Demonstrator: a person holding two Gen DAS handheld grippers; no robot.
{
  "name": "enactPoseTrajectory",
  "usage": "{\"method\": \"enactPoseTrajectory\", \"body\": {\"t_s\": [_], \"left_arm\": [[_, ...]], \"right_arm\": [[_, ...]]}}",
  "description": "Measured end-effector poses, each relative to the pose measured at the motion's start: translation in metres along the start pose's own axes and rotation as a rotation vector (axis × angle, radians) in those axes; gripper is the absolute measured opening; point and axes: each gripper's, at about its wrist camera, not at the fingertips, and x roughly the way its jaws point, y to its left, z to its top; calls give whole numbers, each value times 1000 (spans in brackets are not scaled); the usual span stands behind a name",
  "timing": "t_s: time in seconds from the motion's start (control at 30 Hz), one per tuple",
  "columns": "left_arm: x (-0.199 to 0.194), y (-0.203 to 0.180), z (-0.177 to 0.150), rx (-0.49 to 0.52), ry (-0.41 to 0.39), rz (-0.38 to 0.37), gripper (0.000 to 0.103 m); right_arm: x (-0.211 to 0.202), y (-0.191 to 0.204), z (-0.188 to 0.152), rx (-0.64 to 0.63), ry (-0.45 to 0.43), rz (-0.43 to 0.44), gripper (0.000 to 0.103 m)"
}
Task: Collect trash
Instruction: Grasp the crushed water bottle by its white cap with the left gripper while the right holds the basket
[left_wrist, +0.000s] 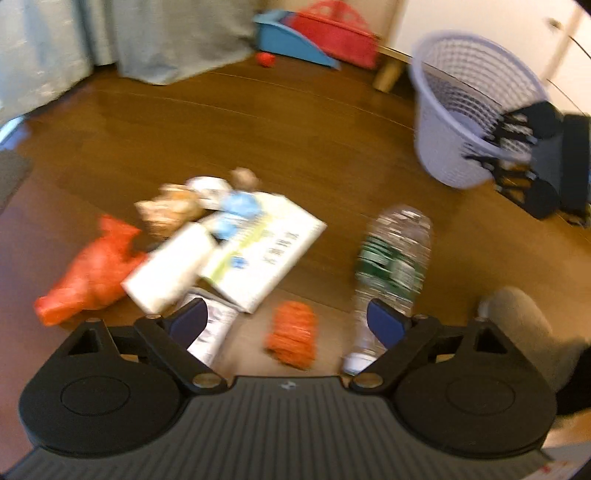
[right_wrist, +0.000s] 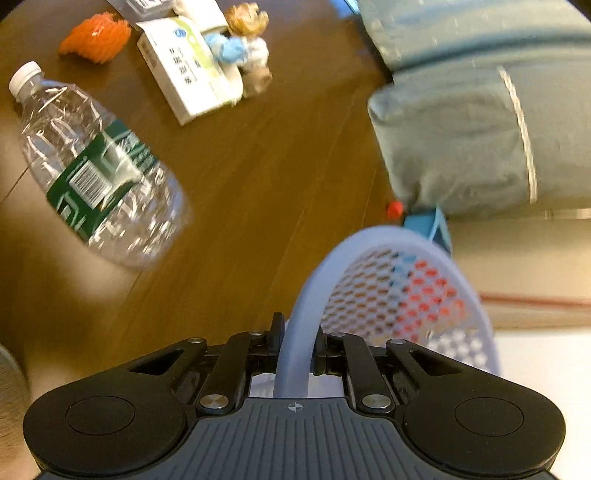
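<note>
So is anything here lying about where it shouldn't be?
Yes. Litter is strewn over the wooden floor: a plastic bottle on its side, a white box, an orange mesh scrap and a red bag. The right gripper holds the lavender basket tilted.

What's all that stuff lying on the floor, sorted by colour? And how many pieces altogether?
Counting the litter on the wooden floor, as far as the blur allows:
Orange or red: 2, a crumpled bag and a mesh net
Clear: 1, a plastic bottle
White: 3, a printed box, a plain carton, a foil packet
Mixed crumpled wrappers: 1 cluster, pieces uncountable
Total: 7
</note>
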Motion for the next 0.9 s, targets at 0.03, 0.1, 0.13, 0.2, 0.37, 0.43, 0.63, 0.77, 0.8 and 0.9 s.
{"method": "enactPoseTrajectory", "body": {"t_s": [0.03, 0.1, 0.13, 0.2, 0.37, 0.43, 0.63, 0.77, 0.8, 0.9], "left_arm": [[2, -9, -3, 38, -4, -30, 89], [10, -24, -10, 95, 5, -74, 86], [18, -29, -14, 113, 19, -96, 83], [33, -37, -22, 150, 42, -124, 78], [74, -48, -40, 202, 122, -167, 58], [87, -52, -45, 224, 145, -166, 55], [106, -60, -56, 261, 137, -161, 44], [110, -62, -59, 268, 132, -157, 40], [109, -61, -59, 268, 132, -157, 39], [109, -56, -61, 251, 129, -149, 38]], "right_arm": [[-2, 3, -3, 0, -1, -1, 8], [-5, 10, -7, -18, -6, -6, 7], [-6, 11, -8, -6, -5, -4, 6], [-6, 14, -8, -6, -8, -15, 7], [-5, 20, -1, -25, -8, -18, 5], [-5, 25, 3, -31, -4, -5, 4], [-3, 30, 8, 33, 15, -18, 3], [-4, 31, 8, 76, -10, -41, 2], [-4, 30, 8, 90, -16, -37, 1], [-6, 29, 11, 143, -38, -49, 1]]}}
